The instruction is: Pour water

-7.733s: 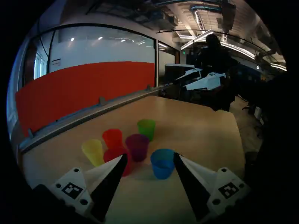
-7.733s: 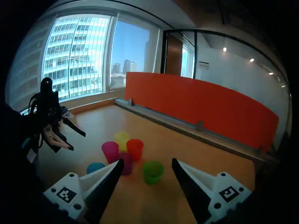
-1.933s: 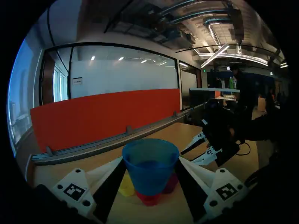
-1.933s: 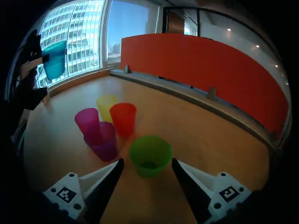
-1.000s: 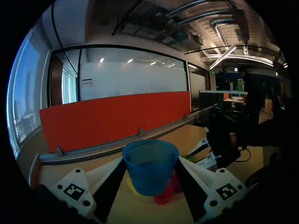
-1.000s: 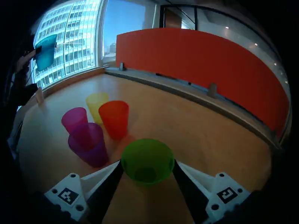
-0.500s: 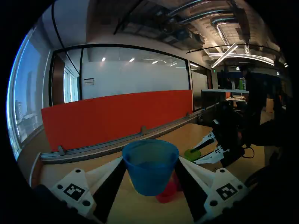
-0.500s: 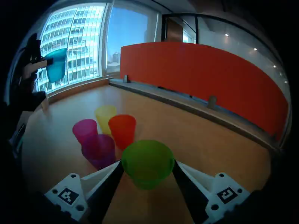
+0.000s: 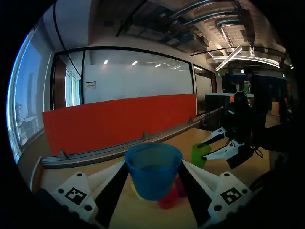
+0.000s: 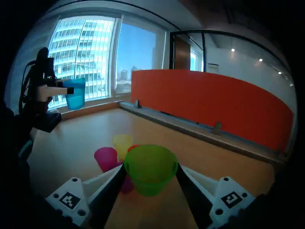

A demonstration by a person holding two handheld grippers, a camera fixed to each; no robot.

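Observation:
My left gripper (image 9: 153,172) is shut on a blue cup (image 9: 153,171), held upright above the wooden table (image 9: 126,213); liquid shows inside it. My right gripper (image 10: 150,173) is shut on a green cup (image 10: 151,168), lifted off the table (image 10: 213,160) and upright. The left gripper view has that green cup (image 9: 199,154) and the right gripper (image 9: 213,147) at mid right. In the right gripper view the blue cup (image 10: 75,93) hangs at far left in the left gripper (image 10: 65,90). Below stand a yellow cup (image 10: 122,145), a pink cup (image 10: 106,158) and more cups.
An orange partition (image 10: 213,103) with a grey rail (image 10: 198,131) runs along the table's far side. Large windows (image 10: 84,65) lie behind the left gripper. A red cup (image 9: 167,200) and a yellow cup (image 9: 134,189) peek out under the blue cup. A person (image 9: 253,99) stands far back.
My right gripper closed on the green cup and raised it off the table; the other cups now sit lower in its view. My left gripper keeps the blue cup aloft, almost still.

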